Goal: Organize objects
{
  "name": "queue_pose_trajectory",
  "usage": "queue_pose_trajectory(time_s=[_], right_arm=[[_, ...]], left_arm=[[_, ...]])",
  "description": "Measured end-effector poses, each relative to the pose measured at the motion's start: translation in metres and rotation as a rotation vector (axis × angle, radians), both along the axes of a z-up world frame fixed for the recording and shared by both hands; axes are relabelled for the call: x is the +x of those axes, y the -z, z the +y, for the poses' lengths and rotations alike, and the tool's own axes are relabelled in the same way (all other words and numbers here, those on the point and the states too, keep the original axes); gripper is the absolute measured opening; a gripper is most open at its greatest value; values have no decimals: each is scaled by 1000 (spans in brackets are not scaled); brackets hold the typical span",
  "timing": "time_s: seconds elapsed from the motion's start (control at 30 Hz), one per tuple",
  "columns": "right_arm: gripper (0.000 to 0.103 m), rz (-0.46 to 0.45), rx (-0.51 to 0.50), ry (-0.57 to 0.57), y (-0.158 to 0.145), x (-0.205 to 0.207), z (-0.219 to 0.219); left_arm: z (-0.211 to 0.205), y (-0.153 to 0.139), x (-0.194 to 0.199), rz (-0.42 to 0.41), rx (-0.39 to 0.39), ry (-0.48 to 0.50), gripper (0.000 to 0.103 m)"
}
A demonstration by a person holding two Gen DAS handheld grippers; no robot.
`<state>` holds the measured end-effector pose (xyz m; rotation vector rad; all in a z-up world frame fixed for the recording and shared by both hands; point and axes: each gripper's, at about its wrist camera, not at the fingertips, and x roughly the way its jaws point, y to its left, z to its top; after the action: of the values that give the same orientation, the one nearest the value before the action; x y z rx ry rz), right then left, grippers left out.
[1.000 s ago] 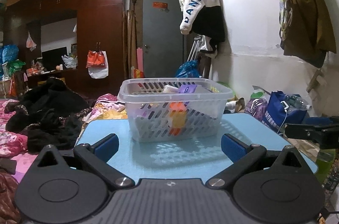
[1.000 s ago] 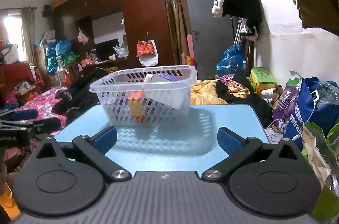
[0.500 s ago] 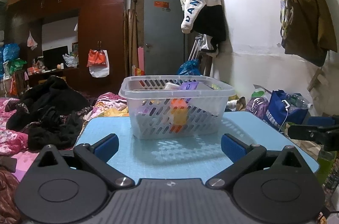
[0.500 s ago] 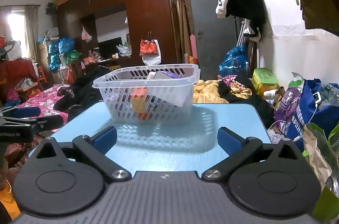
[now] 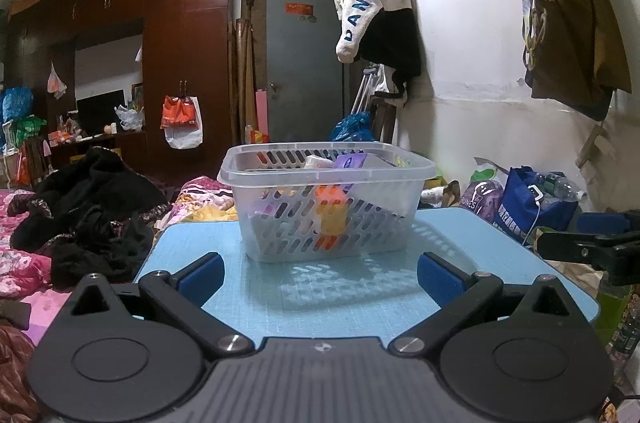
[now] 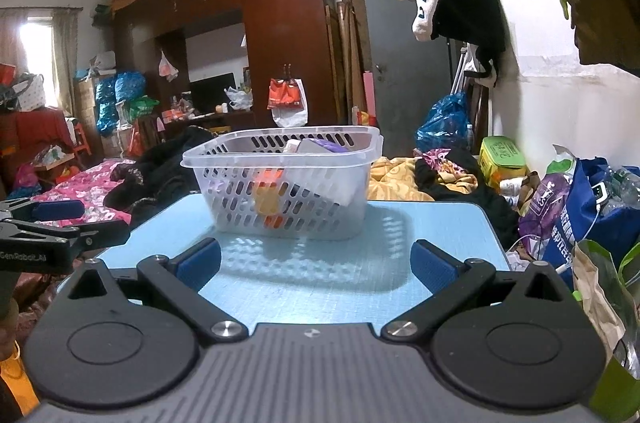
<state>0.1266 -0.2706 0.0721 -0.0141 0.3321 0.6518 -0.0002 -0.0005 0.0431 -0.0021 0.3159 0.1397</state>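
Note:
A clear slotted plastic basket (image 5: 326, 201) stands on a light blue table (image 5: 340, 287); it also shows in the right wrist view (image 6: 286, 189). Inside lie several small items, among them an orange and yellow one (image 5: 332, 211) and a purple box (image 5: 350, 161). My left gripper (image 5: 320, 277) is open and empty, low over the table's near edge, short of the basket. My right gripper (image 6: 316, 263) is open and empty, also short of the basket. Each gripper shows at the edge of the other's view: the right one (image 5: 592, 247), the left one (image 6: 52, 231).
A bed with pink bedding and dark clothes (image 5: 80, 219) lies left of the table. Bags (image 6: 580, 207) crowd the floor at the right by the white wall. A brown wardrobe (image 5: 180, 63) and grey door (image 5: 304, 63) stand behind.
Both grippers have drawn back from the basket and risen slightly, so the basket looks smaller and farther off. Both jaws stayed open. The basket has not moved.

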Motion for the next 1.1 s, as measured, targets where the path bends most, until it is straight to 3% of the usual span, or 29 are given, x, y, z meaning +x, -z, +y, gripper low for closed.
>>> queue_pose_trajectory(time_s=[1.1], right_arm=[[103, -7, -6, 0, 0, -1, 1]], left_arm=[[-5, 2, -1, 1, 5, 11, 103]])
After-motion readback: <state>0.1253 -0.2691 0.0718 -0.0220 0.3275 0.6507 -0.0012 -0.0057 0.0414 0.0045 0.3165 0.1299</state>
